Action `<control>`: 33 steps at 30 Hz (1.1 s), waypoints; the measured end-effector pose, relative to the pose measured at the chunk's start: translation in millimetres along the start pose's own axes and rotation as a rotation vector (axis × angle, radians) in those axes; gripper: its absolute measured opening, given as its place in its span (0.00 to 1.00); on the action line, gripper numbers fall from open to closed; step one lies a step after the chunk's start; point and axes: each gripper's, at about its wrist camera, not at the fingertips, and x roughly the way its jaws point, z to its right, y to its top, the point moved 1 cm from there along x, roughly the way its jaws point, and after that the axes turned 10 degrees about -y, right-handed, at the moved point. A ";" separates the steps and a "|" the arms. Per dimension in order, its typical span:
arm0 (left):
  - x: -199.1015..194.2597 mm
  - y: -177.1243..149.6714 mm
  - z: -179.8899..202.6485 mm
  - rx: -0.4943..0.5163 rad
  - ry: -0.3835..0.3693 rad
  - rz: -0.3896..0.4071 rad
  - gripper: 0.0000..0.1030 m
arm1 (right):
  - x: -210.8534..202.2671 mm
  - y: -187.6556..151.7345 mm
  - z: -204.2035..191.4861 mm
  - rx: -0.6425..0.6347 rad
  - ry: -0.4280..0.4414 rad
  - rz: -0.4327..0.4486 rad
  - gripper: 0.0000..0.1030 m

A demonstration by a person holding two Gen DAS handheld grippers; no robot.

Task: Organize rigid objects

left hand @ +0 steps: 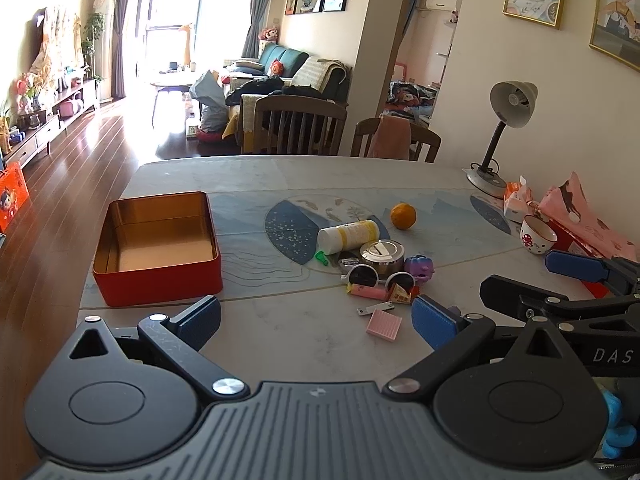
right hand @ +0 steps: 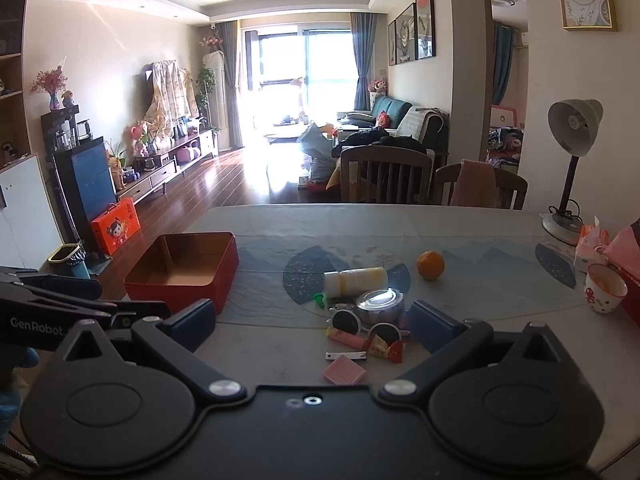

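An open red tin box (left hand: 156, 248) (right hand: 184, 272) with a gold inside stands empty at the table's left. To its right lies a pile: a white and yellow bottle (left hand: 348, 236) (right hand: 356, 280), a round metal tin (left hand: 382, 254) (right hand: 380, 300), white sunglasses (left hand: 378, 278) (right hand: 366, 326), a purple toy (left hand: 420, 266), a pink square (left hand: 384, 324) (right hand: 345, 372), nail clippers (left hand: 374, 309) and candies. An orange (left hand: 403, 216) (right hand: 430, 265) lies behind. My left gripper (left hand: 316, 320) is open and empty, near the pile. My right gripper (right hand: 314, 326) is open and empty over the pile.
A desk lamp (left hand: 500, 136) (right hand: 568, 168), a tissue pack (left hand: 516, 200), a spotted cup (left hand: 538, 236) (right hand: 604, 288) and pink bags (left hand: 580, 216) stand at the table's right. Two chairs (left hand: 300, 124) are behind the table. The right gripper's blue fingers (left hand: 576, 266) show in the left wrist view.
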 end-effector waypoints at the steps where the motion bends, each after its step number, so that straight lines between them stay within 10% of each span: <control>1: 1.4 0.6 0.0 0.000 -0.001 0.001 0.99 | 0.7 0.2 1.0 0.001 -0.002 -0.001 1.00; 16: 68.8 18.2 5.7 0.006 -0.008 -0.037 0.99 | 44.9 -9.6 55.8 -0.043 -0.087 -0.024 1.00; 33: 212.8 -22.5 40.5 0.088 -0.010 -0.264 0.99 | 166.5 -73.8 118.2 -0.138 0.023 -0.343 0.80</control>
